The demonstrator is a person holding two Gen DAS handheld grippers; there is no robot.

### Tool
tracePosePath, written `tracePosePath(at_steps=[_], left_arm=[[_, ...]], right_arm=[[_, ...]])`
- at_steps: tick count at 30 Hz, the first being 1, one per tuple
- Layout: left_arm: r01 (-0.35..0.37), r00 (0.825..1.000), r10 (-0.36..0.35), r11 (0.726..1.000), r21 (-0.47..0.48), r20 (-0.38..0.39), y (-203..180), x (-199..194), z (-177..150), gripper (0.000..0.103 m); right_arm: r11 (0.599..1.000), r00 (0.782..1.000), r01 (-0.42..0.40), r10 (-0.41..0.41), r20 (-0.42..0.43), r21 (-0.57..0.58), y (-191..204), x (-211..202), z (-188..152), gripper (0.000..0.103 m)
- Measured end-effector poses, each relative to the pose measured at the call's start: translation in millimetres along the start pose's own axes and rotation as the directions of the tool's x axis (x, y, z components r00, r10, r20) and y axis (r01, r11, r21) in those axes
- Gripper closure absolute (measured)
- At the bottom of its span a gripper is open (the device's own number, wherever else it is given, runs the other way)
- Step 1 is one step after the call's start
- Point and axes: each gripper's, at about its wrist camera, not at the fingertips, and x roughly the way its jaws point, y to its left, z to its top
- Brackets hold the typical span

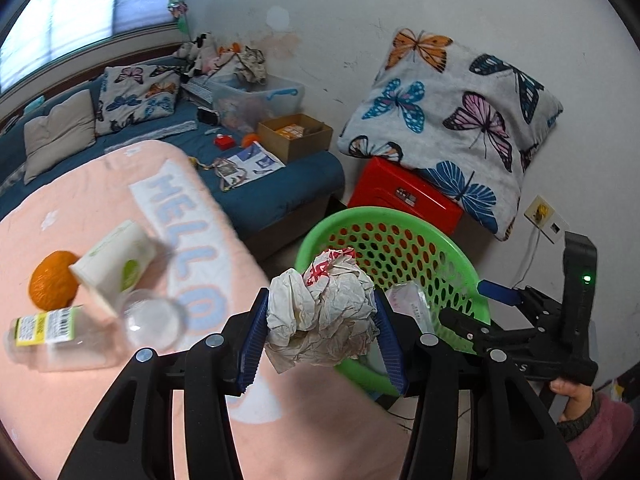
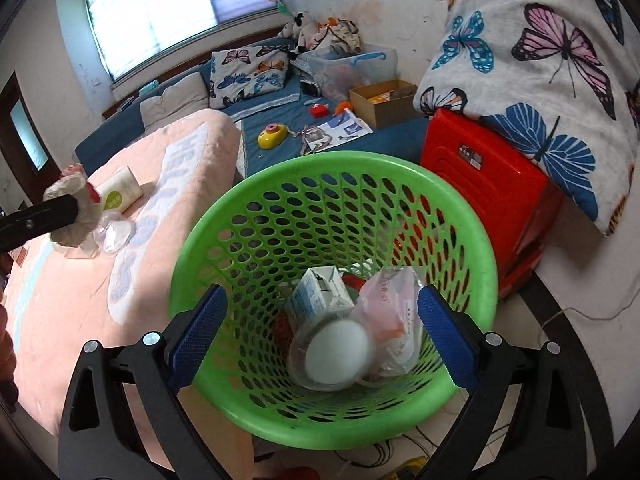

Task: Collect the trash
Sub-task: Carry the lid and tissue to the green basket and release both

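Observation:
My left gripper (image 1: 320, 336) is shut on a crumpled white paper ball with red print (image 1: 324, 312), held above the pink blanket's edge, just short of the green perforated basket (image 1: 404, 220). The ball also shows in the right wrist view (image 2: 76, 212). My right gripper (image 2: 320, 320) is open and empty above the basket (image 2: 320, 160), which holds a small carton (image 2: 320, 292), a round clear lid (image 2: 336, 352) and a plastic wrapper (image 2: 392, 304). On the blanket lie a white paper cup (image 1: 116, 260), a clear plastic bottle (image 1: 52, 336), a clear cup (image 1: 154, 318) and an orange (image 1: 52, 280).
The pink "HELLO" blanket (image 1: 120, 184) covers a low surface. A red plastic stool (image 2: 488, 184) with a butterfly pillow (image 2: 552, 48) stands right behind the basket. A blue mattress (image 1: 276, 184) with a cardboard box (image 1: 296, 136) and clutter lies beyond.

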Motion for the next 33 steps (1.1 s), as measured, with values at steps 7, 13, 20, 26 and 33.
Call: tracePosePath(at_steps=[7,13,20,26,33], left_arm=[[0.039,0.999,-0.039,0.999,0.022,-0.032,-25,27,12,0.053],[0.066,0.996,-0.064,0.997,0.03,-0.059,-44,46,16,0.05],[0.085,0.993,-0.083,0.996,0.015,-0.089,-48,58,13,0.044],[0.105,0.991,-0.105,0.994,-0.005,-0.088,-44,58,9,0.033],[0.096,0.993,-0.096,0.995,-0.01,-0.064,-35,40,4,0.033]], right_arm=[[1.0,1.0,0.007,-0.007,0.021,0.002,-10,-16,-8,0.008],[1.0,1.0,0.012,-0.012,0.022,0.024,-18,-22,-16,0.008],[0.999,0.999,0.015,-0.017,0.029,0.049,-26,-29,-21,0.008],[0.999,0.999,0.019,-0.021,0.032,0.049,-26,-30,-22,0.008],[0.999,0.999,0.012,-0.013,0.037,0.031,-18,-36,-21,0.008]])
